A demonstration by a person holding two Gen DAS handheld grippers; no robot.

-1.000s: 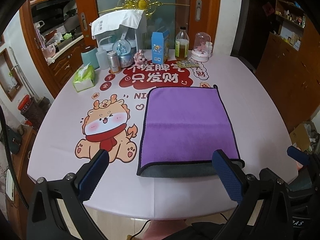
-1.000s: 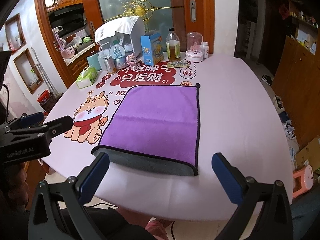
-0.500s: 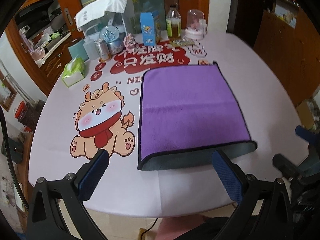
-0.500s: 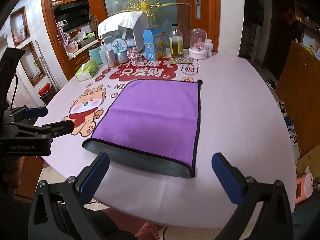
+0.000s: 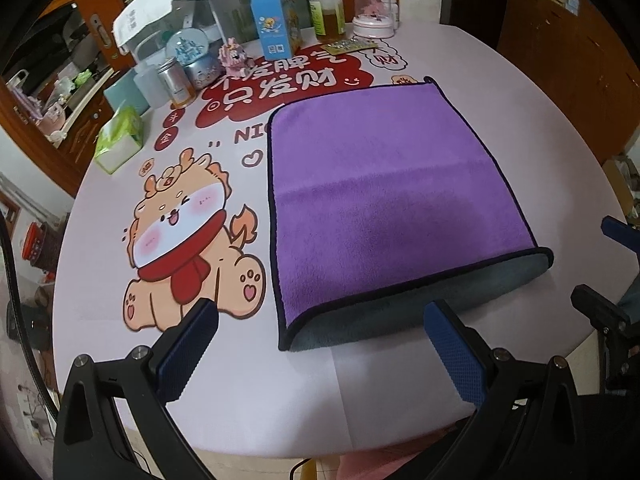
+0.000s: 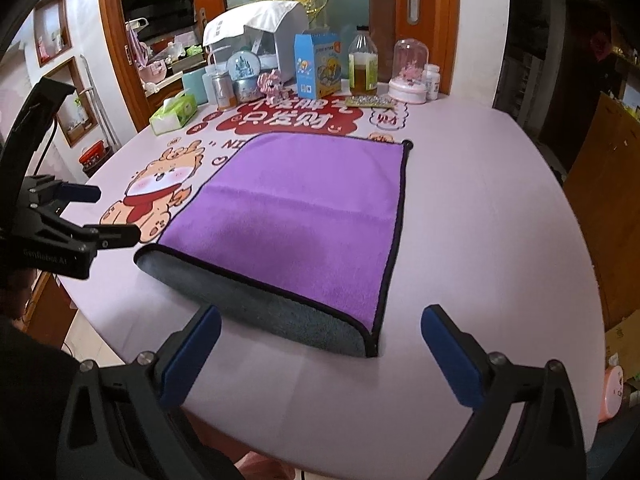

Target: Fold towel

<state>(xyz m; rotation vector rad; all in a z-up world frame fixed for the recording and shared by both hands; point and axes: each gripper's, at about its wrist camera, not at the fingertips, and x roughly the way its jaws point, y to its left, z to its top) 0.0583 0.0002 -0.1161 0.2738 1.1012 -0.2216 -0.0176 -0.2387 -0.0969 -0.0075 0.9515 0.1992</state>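
A purple towel [image 5: 384, 200] with a grey underside and dark trim lies flat on the table, folded once, with the fold at its near edge. It also shows in the right wrist view [image 6: 296, 216]. My left gripper [image 5: 320, 344] is open and empty, hovering just before the towel's near left corner. My right gripper [image 6: 320, 344] is open and empty, just before the towel's near right corner. The left gripper also shows at the left edge of the right wrist view [image 6: 84, 216].
The round table [image 6: 500, 240] has a pale pink cover with a cartoon dragon print [image 5: 188, 236]. At the far edge stand a tissue box [image 5: 120, 140], a blue carton [image 5: 274, 24], a bottle [image 5: 326, 8], jars and a glass dome [image 5: 374, 8]. Wooden cabinets stand to the right.
Both grippers have moved closer to the table and the towel's near edge; the towel looks larger. The towel has not moved. Both grippers stay open.
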